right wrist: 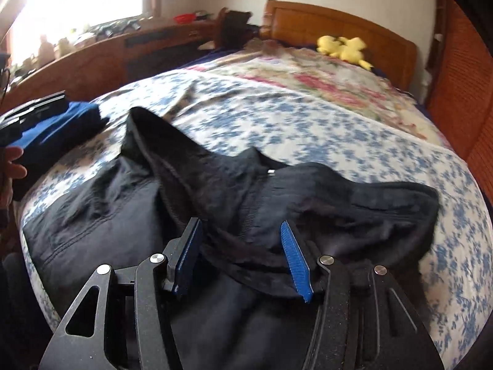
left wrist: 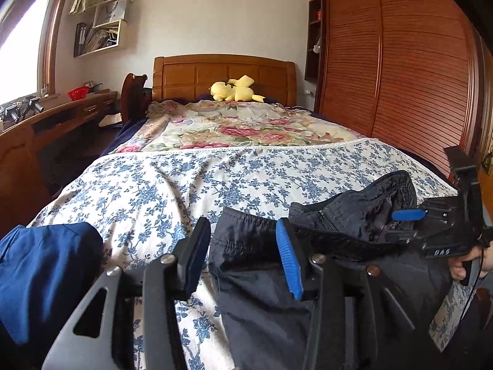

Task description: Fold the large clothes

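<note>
Both grippers are spread and gripping nothing right now. In the left wrist view the left gripper [left wrist: 243, 254] hangs low centre with its pads apart, and the edge of the dark jacket [left wrist: 265, 283] lies between and under them, not pinched. That reads as a let-go, so the cloth can settle flat on the bed [left wrist: 172, 185].

At the right edge of that view the right gripper [left wrist: 431, 225] comes in sideways over the jacket's bunched collar. Its own view is blurred, but the jaws there stand parted over the zip area of the jacket [right wrist: 215, 185], which sprawls across the lower half of the frame, with one corner peaked up toward the upper left. Nothing sits between the pads.

A blue garment [left wrist: 46, 274] sits at the lower left, just beside the jacket and off the working patch, probably so it stays out of the fold. The yellow plush [left wrist: 234, 89] waits by the headboard, well apart.

My read: the jacket is partly folded and lumpy, and a fresh grip comes next.
</note>
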Available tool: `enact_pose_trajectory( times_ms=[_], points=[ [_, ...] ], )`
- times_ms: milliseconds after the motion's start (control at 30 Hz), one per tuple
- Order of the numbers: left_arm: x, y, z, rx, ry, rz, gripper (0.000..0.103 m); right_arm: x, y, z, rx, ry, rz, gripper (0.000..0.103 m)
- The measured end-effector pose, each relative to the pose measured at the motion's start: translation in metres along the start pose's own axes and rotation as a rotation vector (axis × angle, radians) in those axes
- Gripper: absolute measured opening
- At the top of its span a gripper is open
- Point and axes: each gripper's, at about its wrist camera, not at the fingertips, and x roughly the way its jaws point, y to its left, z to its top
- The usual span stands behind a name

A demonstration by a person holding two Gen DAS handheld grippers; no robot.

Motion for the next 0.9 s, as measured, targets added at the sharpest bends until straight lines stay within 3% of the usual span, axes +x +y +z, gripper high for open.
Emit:
enact_pose_trajectory(
  times_ms=[167, 333, 667, 900],
  points=[
    [-0.007, 0.010, -0.001, -0.013, -0.008, 0.020, 0.043, 0.018, 0.020, 0.009, -0.011, 0.024, 0.076, 0.054],
    [-0.007, 0.022, -0.002, -0.029, -0.002, 0.037, 0.044, 0.024, 0.034, 0.011, -0.038, 0.036, 0.091, 0.054],
    [-0.001, 0.038, -0.006, -0.057, 0.015, 0.064, 0.044, 0.004, 0.044, 0.013, -0.026, 0.016, 0.128, 0.054],
    [0.006, 0.034, -0.010, -0.045, 0.035, 0.060, 0.045, 0.027, 0.046, 0.006, -0.067, 0.101, 0.067, 0.054]
  ],
)
